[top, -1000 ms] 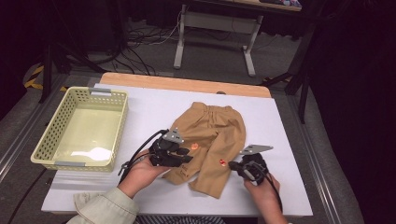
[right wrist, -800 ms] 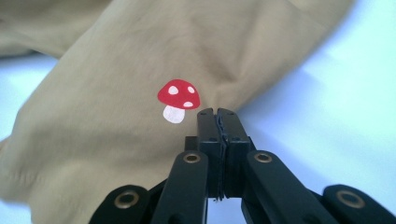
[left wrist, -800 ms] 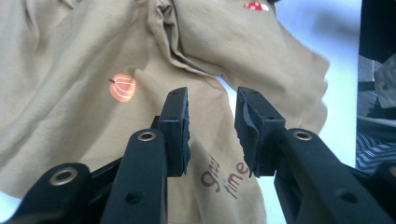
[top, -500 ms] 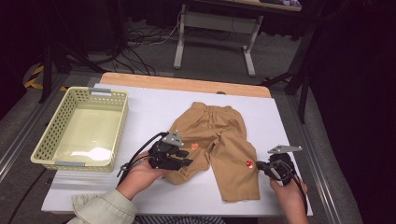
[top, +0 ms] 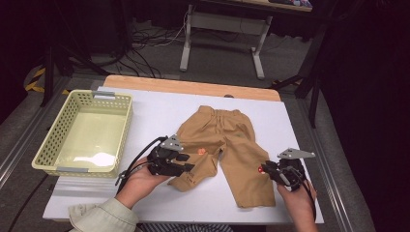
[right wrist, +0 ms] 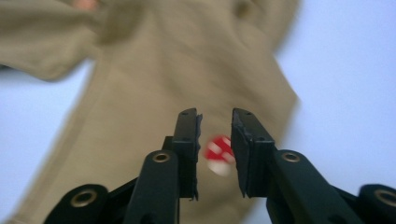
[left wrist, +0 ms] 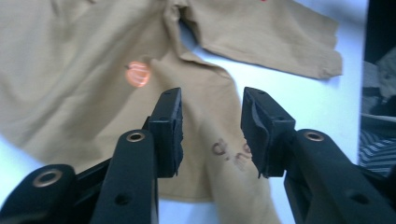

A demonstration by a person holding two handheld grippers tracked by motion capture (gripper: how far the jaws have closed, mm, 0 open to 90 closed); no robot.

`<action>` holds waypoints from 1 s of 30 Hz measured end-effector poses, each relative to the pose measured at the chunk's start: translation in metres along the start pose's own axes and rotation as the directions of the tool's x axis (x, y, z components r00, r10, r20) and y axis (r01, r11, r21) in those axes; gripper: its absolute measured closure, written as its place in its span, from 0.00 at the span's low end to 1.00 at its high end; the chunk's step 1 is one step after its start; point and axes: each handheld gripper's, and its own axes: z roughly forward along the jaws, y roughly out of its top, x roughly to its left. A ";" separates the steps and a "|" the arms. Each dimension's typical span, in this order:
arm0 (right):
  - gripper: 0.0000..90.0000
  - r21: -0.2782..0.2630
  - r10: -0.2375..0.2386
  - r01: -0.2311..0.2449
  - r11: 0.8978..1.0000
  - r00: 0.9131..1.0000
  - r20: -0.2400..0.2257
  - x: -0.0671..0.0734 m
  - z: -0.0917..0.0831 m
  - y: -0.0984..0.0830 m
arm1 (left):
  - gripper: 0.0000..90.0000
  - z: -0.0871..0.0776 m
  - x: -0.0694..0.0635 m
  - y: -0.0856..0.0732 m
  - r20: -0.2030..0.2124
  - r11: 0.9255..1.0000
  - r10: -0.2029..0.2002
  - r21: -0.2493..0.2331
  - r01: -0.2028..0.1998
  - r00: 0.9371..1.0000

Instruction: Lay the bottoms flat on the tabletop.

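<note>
Tan trousers [top: 227, 145] lie spread on the white table [top: 154, 111], waistband at the far end. My left gripper [top: 188, 162] sits on the left leg near an orange mark [top: 201, 151]. Its jaws have just been opening. In the left gripper view, the left gripper [left wrist: 212, 95] stands open over the trousers [left wrist: 84, 56], with cloth below the gap and not pinched. My right gripper [top: 266, 169] is at the right leg's outer edge. Its jaws have just been opening too. In the right gripper view, the right gripper [right wrist: 215, 114] shows a small gap over the trousers [right wrist: 154, 70] and a red spot [right wrist: 218, 151].
A pale yellow mesh basket [top: 77, 169] stands at the table's left side. A wooden strip [top: 193, 87] runs along the far edge. Metal rails border both sides of the table. White surface lies free beyond the waistband and left of the trousers.
My right gripper moved right, drawing the right trouser leg out away from the left one, then its jaws parted. The left gripper stayed put and its jaws widened.
</note>
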 end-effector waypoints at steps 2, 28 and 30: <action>0.79 -0.023 -0.037 0.036 0.999 0.998 -0.053 0.013 0.004 0.007 | 0.64 -0.002 0.005 -0.003 -0.021 1.000 -0.020 -0.003 0.020 1.000; 0.66 -0.025 -0.201 0.201 0.979 0.955 -0.217 0.075 0.047 0.034 | 0.75 0.030 0.028 -0.030 -0.234 0.971 -0.108 0.182 0.153 0.966; 0.66 -0.022 -0.206 0.206 0.978 0.953 -0.220 0.077 0.049 0.035 | 0.86 0.031 0.025 -0.029 -0.215 0.973 -0.098 0.184 0.139 0.972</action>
